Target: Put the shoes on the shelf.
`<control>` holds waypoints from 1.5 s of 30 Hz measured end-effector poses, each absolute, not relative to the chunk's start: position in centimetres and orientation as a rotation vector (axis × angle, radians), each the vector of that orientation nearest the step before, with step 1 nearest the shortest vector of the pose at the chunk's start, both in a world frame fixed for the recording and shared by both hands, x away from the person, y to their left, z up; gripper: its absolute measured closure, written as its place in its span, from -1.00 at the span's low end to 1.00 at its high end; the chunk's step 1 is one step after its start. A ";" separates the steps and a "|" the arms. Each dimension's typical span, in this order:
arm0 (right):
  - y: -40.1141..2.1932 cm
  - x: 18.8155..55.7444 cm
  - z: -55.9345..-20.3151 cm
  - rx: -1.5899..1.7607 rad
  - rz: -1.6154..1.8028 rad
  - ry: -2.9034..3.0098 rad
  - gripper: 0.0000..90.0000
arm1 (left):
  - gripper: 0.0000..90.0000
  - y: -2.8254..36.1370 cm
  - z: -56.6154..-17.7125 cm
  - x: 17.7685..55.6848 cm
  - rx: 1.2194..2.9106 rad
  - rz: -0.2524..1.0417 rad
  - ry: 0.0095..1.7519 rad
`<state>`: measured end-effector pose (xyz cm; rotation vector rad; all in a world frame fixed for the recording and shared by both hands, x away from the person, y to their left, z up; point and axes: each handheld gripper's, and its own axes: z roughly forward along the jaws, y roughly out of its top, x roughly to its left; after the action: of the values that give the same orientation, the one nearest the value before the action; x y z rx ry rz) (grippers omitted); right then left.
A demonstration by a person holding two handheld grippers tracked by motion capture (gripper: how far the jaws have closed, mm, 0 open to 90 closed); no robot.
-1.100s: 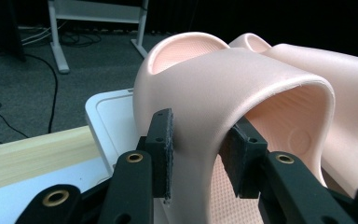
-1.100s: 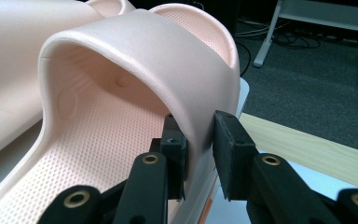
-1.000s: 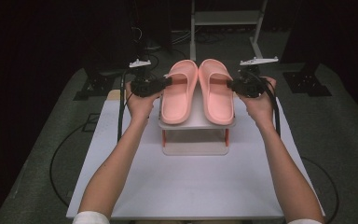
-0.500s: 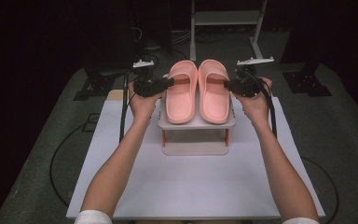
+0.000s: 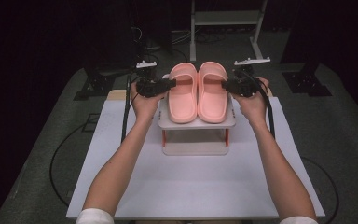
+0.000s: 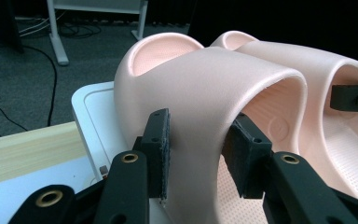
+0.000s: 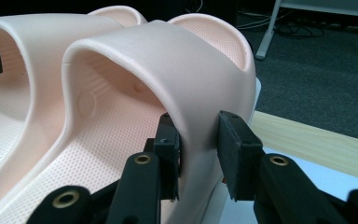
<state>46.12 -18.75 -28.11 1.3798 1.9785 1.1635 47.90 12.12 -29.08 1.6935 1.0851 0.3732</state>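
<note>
Two pink slippers stand side by side on a small white two-level rack point(image 5: 196, 124), toes toward the person. My left gripper point(image 5: 170, 84) reaches in from the left, and in the left gripper view my left gripper point(image 6: 198, 135) is shut on the outer side of the left slipper's point(image 5: 182, 95) strap point(image 6: 205, 84), one pad outside and one inside. My right gripper point(image 5: 224, 86) mirrors it: in its own view my right gripper point(image 7: 198, 137) clamps the outer side of the right slipper's point(image 5: 213, 95) strap point(image 7: 158, 60).
The rack sits at the far middle of a white table point(image 5: 191, 186), which has open surface toward the person. A wooden strip point(image 6: 28, 149) runs along the table's far edge. Behind stand a metal frame point(image 5: 223, 18), dark stands and floor cables.
Both hands have moved inward a little, so the grippers now sit closer against the slippers' straps. The slippers and the rack stay where they were.
</note>
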 end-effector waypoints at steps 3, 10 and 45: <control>-18.7 46.3 -28.3 1.380 1.162 1.985 0.51 | 0.37 12.1 -29.1 47.9 1.695 0.368 1.084; -18.6 46.3 -28.4 1.382 1.175 1.990 0.47 | 0.36 12.2 -29.2 48.0 1.692 0.358 1.084; -20.1 45.1 -29.2 1.367 1.311 2.029 0.16 | 0.14 13.1 -29.0 46.2 1.674 0.332 1.042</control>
<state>45.08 -20.13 -29.18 1.3670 2.0288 1.3111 46.22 13.08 -28.99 1.6737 1.0421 0.3322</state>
